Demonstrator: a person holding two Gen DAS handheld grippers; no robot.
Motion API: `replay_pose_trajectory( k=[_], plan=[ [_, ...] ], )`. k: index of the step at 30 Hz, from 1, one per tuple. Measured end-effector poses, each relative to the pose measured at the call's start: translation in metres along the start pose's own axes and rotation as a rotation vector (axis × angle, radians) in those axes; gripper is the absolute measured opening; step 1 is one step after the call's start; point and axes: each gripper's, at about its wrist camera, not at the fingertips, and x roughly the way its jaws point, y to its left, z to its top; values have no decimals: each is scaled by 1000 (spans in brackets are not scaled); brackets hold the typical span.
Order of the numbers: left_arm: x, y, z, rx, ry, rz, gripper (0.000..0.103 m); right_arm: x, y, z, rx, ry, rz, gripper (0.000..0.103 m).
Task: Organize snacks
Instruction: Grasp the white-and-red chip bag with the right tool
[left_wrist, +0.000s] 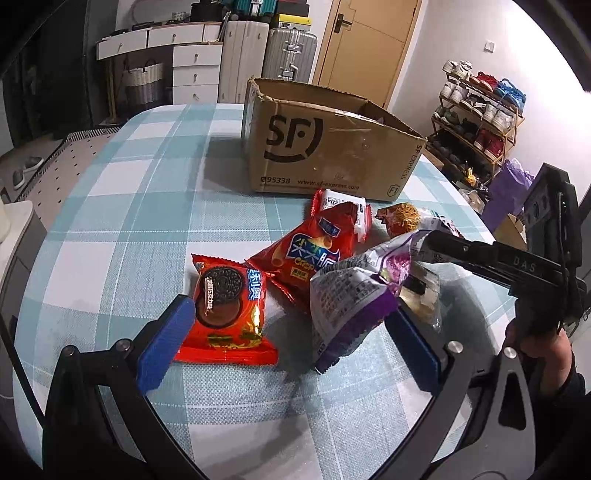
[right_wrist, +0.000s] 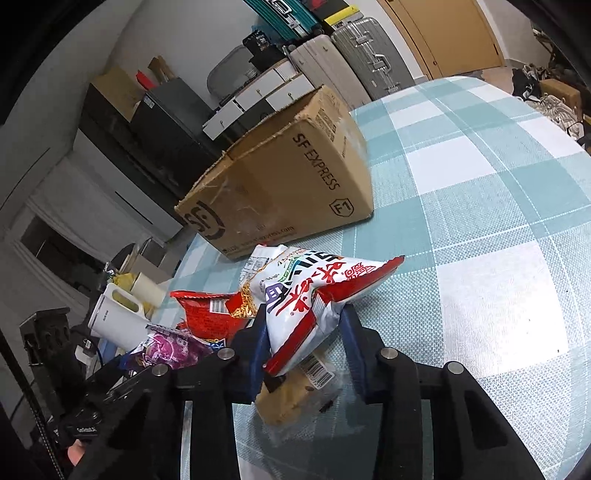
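right fingers clamp the white bag; lift to the box comes next

the step in hand looks like the pick: the right gripper (right_wrist: 304, 345) has its blue fingers (right_wrist: 258, 350) drawn in narrow on the white bag (right_wrist: 314, 295), one pad on each side of its lower half, the film creased between them. the bag stands tilted, its red-edged top leaning toward the box (right_wrist: 295, 184), its lower end over a clear wrapped snack (right_wrist: 291, 398) on the worktop (right_wrist: 498, 221)

the next move, as i judge it, calls for a lift clear of the pile, then a carry over the near wall of the open box, which stands just beyond the snacks. the slack film could slip if the lift is hurried

the left gripper (left_wrist: 291, 339) hangs with fingers (left_wrist: 166, 343) wide and nothing pressed: the cookie pack (left_wrist: 229, 314) lies just inside the left finger, the purple bag (left_wrist: 351, 306) leans near the other, and the red chip bag (left_wrist: 314, 251) lies past them toward the box
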Motion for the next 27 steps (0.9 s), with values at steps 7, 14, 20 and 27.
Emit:
replay_pose_trajectory(
  k=[7, 14, 20, 27],
  plan=[
    [-4, 0, -3, -9, 3, -3, 102, -8, 6, -4, -7, -16, 27, 35],
    [-8, 1, -5, -17, 10, -12, 102, -23, 8, -7, 1, -42, 59, 34],
    [-9, -4, -7, -16, 19, -33, 102, -34, 7, -12, 7, -55, 79, 33],
    [-6, -15, -4, 1, 29, -58, 102, -48, 3, -18, 19, -77, 89, 32]
  ],
)
